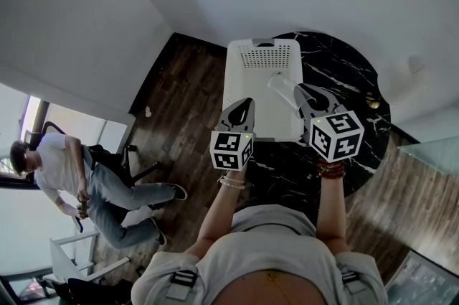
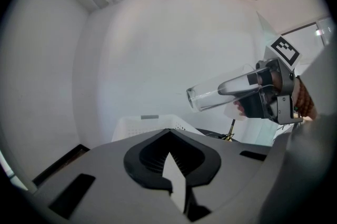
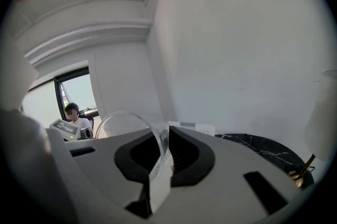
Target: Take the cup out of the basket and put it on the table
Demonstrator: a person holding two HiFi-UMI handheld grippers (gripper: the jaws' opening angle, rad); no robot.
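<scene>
The right gripper (image 3: 163, 133) pinched only the thin wall of the cup (image 2: 216, 96), which jutted sideways past its fingers. The smooth glass could have slipped and dropped. The left gripper (image 2: 169, 133) had its fingers together, empty.

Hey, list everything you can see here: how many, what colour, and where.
table: one, black marble, round, centre
basket: one, white, at the table's left edge
cup: one, clear, tipped sideways above the basket
small item: one, brass-coloured, table's right side, too small to identify
seated person: one, white top, far left
floor: dark wood, left of the table
left gripper: grey, fingers shut, empty, by the basket's near end
right gripper: grey, fingers shut on the cup
</scene>
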